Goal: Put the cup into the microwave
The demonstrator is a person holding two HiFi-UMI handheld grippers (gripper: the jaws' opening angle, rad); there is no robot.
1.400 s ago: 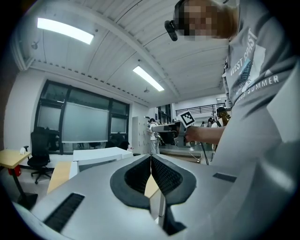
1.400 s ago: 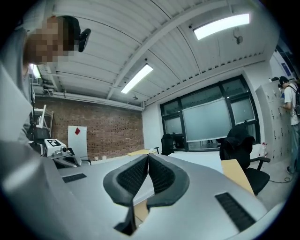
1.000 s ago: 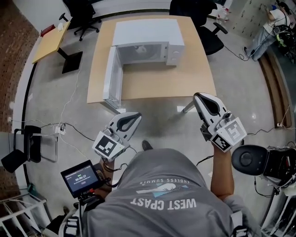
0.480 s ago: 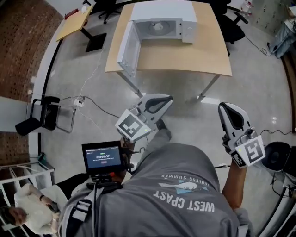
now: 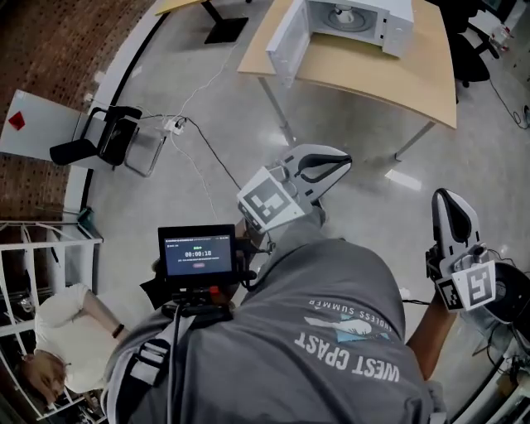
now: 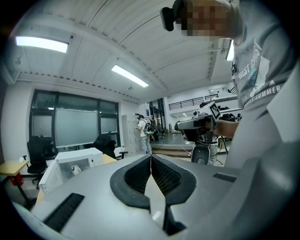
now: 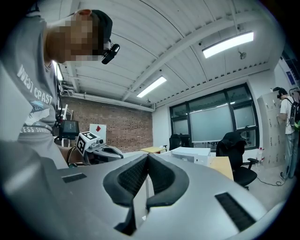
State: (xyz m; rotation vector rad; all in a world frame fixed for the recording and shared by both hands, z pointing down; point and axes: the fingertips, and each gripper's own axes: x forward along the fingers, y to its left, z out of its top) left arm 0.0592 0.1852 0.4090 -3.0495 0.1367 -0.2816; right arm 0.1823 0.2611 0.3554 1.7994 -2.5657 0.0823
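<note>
Bright ceiling strip lights (image 6: pixel 41 43), soft shadows, strong fisheye bending and dark vignetted corners

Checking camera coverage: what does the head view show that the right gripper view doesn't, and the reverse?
Only the head view: the inside of the microwave and the floor cable. Only the right gripper view: ceiling lights, windows, and that the right tongs are shut with nothing between them. Both: the microwave, its table and the left tongs.
</note>
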